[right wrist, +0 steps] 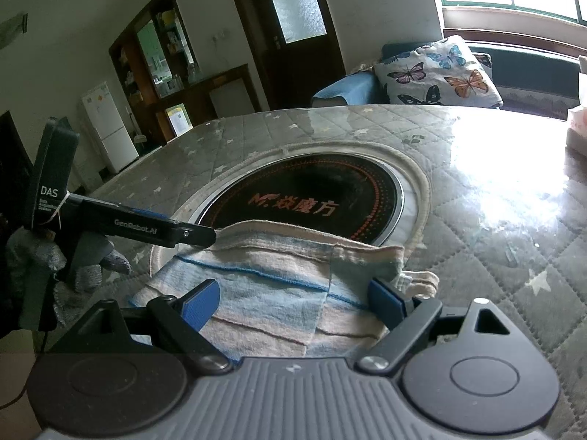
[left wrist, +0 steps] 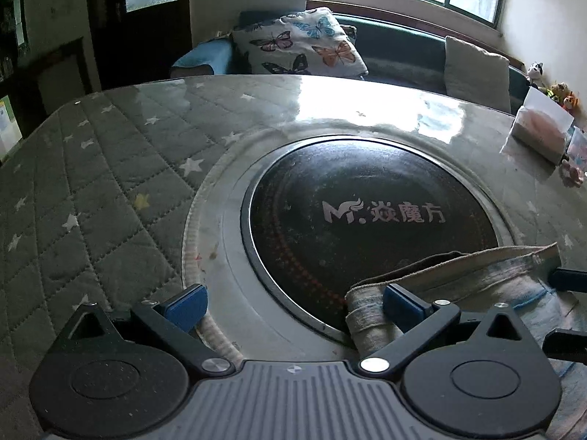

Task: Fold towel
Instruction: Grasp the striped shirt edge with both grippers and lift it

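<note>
- Right gripper [right wrist: 293, 302]: jaws spread wide, hovering low over the towel [right wrist: 264, 293]; nothing clamped. One blue pad sits over the striped middle, the other by the towel's right folded end.
- Left gripper [left wrist: 293, 304]: jaws also wide apart, nothing pinched. Its right pad rests against the towel's [left wrist: 458, 275] near-left corner; its left pad stands over the bare metal ring [left wrist: 227, 249] of the cooker.
- Towel: already doubled at least once, lying flat and long across the near edge of the round cooktop [right wrist: 312, 190] and the quilted table cover [right wrist: 495, 249]. A layer seam runs down right of centre; the far hem lifts a little.
- Step in hand, as I judge it: taking hold of the two ends for the next fold. To do it well, each gripper should come down so one pad slides under all layers at its corner, then close; catching only the top layer would peel the fold open.
- Lift both ends level and together, or the stripes will skew.
- In the right wrist view the left gripper's finger [right wrist: 165, 229] touches the towel's far-left corner; the gloved hand [right wrist: 73, 260] sits low beside it.
- Edges: cooktop rim and ring just beyond the towel; cloth could drag there.
- Room: open quilted surface to the right and far side. A tissue box [left wrist: 539, 128] stands well apart at the far right; the butterfly cushion [left wrist: 301, 42] is off the table.
</note>
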